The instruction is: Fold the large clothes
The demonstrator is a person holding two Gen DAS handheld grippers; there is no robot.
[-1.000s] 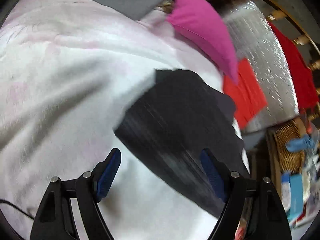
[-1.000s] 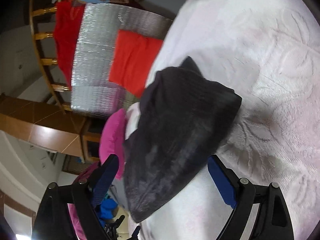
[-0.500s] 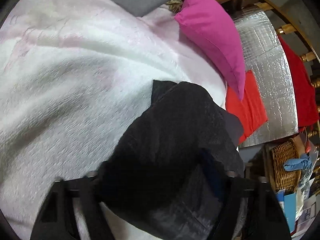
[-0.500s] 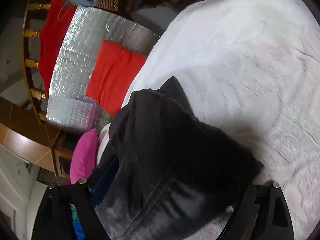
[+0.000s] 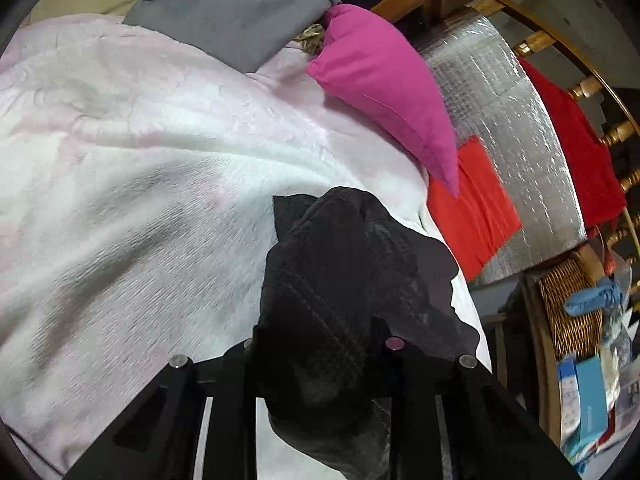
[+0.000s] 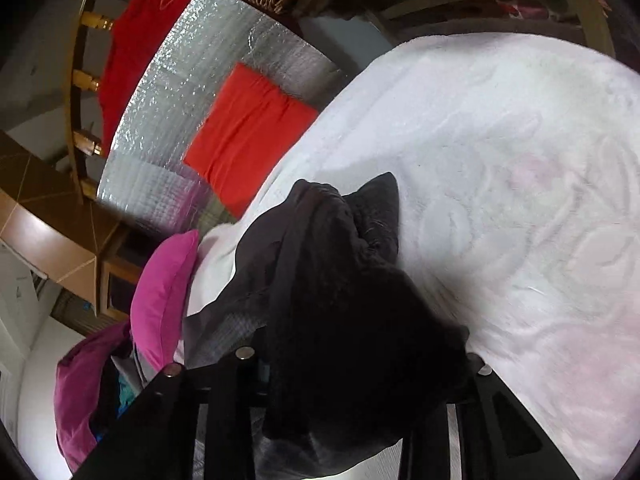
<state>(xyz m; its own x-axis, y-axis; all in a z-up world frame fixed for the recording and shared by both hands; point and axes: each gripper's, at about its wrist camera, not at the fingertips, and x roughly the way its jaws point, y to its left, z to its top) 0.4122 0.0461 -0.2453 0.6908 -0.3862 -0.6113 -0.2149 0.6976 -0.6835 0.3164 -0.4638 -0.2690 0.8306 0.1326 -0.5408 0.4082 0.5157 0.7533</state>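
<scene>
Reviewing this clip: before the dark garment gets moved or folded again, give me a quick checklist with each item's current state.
1. Left claw has fabric: ok, the black garment is bunched between its arms.
2. Right claw has fabric: ok, the same cloth covers its fingers.
3. Fingertips closed firmly: cannot tell, the cloth hides them.
4. Garment lying flat: not ok, it is crumpled in a heap.
5. White blanket free of the grip: cannot tell.
6. Pink pillow apart from the garment: ok.
</scene>
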